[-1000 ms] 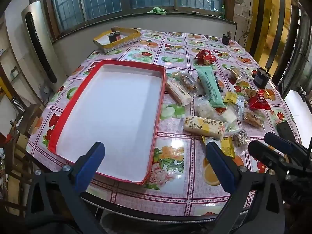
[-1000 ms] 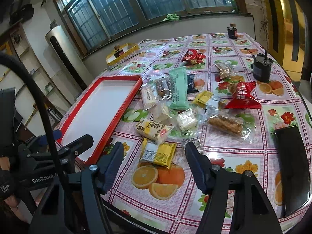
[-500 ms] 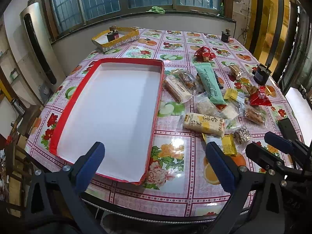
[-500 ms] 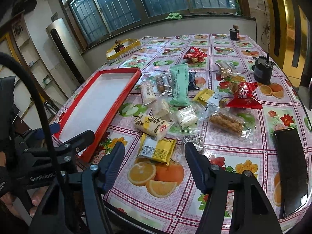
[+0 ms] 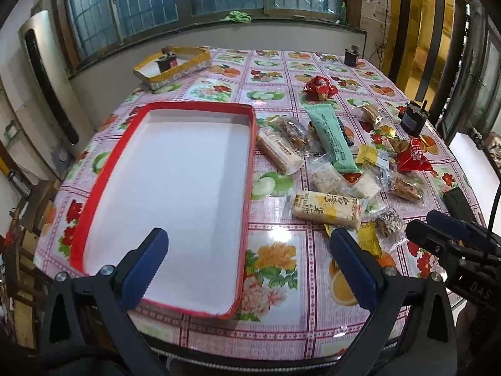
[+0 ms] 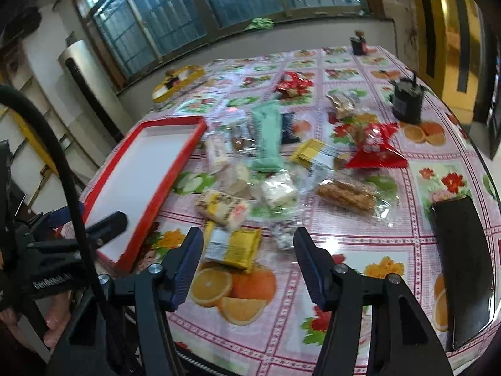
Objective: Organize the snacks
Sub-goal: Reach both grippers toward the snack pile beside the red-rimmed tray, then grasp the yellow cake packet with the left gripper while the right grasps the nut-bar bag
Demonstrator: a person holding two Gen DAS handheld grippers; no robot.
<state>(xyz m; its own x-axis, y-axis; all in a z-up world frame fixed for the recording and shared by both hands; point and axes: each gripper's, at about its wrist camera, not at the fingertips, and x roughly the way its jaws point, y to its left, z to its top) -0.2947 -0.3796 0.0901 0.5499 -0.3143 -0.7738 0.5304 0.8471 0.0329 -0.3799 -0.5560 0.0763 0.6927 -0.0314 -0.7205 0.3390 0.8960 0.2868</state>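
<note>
A red-rimmed white tray lies empty on the left of the table; it also shows in the right wrist view. Several wrapped snacks lie to its right: a yellow rice-cracker pack, a long green pack, a red bag, a yellow packet. My left gripper is open and empty above the tray's near end. My right gripper is open and empty, just before the yellow packet, above the table's front edge.
A black phone-like slab lies at the right edge. A black motor-like object stands behind the snacks. A yellow box sits at the far left. A small dark bottle stands at the far edge.
My right gripper has moved forward and down toward the yellow packet, and its view is now blurred. My left gripper has shifted slightly forward over the tray.
</note>
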